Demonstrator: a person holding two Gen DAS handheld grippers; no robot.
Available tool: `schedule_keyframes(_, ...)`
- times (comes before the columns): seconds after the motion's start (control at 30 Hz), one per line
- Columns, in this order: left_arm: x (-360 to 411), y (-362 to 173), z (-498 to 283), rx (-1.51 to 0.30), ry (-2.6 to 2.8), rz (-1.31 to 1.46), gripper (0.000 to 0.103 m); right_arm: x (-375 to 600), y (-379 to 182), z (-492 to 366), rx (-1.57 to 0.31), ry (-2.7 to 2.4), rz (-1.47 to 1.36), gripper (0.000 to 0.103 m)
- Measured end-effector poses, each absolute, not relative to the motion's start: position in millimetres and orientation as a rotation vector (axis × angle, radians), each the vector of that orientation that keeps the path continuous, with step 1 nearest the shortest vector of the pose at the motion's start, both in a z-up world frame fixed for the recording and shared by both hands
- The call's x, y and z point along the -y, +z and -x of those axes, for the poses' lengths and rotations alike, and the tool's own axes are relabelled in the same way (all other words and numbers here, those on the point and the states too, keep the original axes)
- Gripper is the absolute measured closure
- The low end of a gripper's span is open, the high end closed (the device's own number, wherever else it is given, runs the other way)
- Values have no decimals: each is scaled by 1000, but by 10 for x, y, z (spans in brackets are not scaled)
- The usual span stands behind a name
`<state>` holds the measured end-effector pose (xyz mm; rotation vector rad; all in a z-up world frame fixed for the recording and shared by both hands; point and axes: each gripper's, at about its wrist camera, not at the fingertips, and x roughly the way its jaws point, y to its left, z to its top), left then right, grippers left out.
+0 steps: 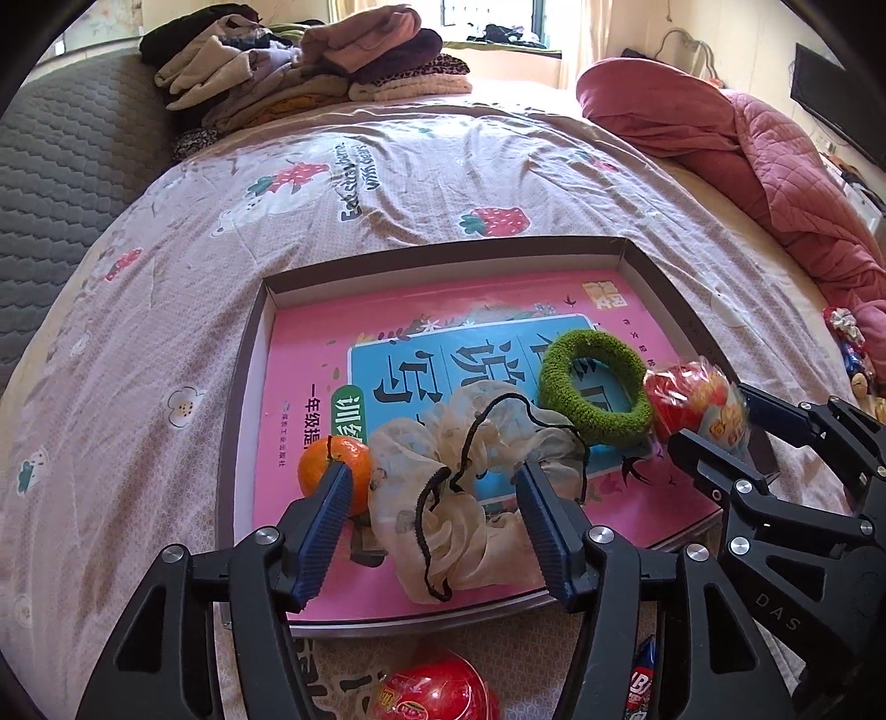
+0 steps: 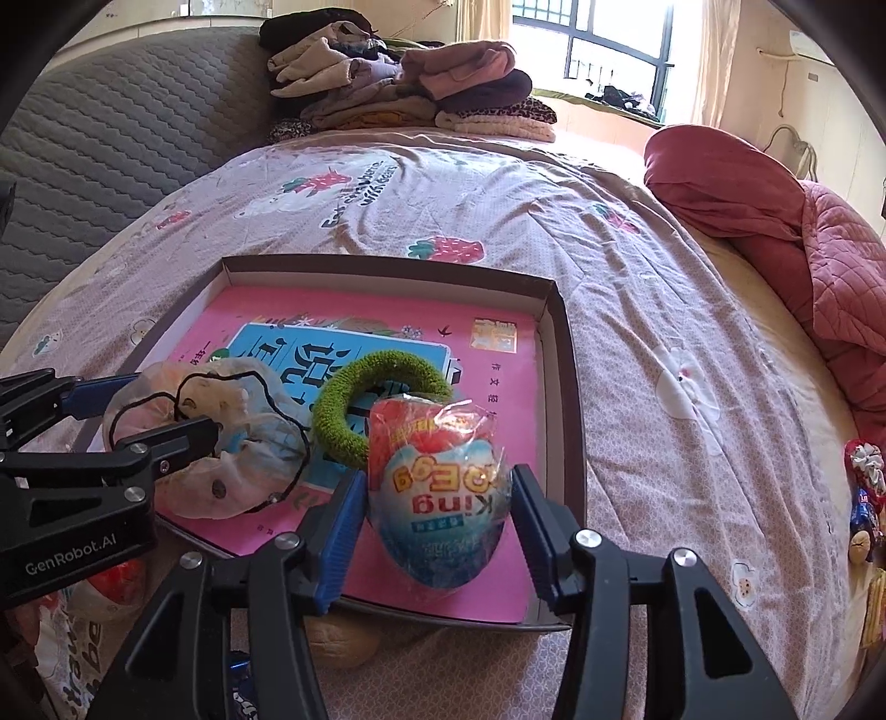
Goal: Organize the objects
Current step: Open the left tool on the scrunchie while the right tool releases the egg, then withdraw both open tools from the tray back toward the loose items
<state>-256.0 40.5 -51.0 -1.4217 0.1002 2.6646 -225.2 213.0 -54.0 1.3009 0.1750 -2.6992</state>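
The landmark is the shallow box (image 1: 659,282), which lies flat on the bed (image 1: 166,360). The bed wears a pale pink sheet printed with strawberries and small flowers. Inside the box a pink book (image 1: 310,376) covers the bottom. On the book rest a beige scrunchie (image 1: 470,520), a thin black hair tie (image 1: 443,487) on top of it, a green scrunchie (image 1: 595,387), an orange (image 1: 318,462) and a wrapped egg toy (image 2: 437,498).

The left tool (image 1: 434,526) is open, its fingers on both sides of the beige scrunchie, above the near part of the box. The right tool (image 2: 437,531) is also open; the egg toy stands between its fingers at the near right corner of the box, and I cannot tell if the pads touch it.

Beyond the box, at the far end of the bed, is a pile of folded clothes (image 2: 410,88). To the right of the box lies a rose quilt (image 2: 775,221). Left of the box is a grey quilted headboard (image 1: 61,183). Behind the clothes is a bright window (image 2: 603,50). In front of the box a red ball (image 1: 437,687) lies on the sheet.
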Motion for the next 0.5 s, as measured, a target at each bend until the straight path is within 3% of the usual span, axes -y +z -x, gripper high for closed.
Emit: schedule_keyframes(0.5, -279, -307, 2384, -73, 2720, 1383, 33, -2137, -289, 2143, -147, -2720, -1227, 51)
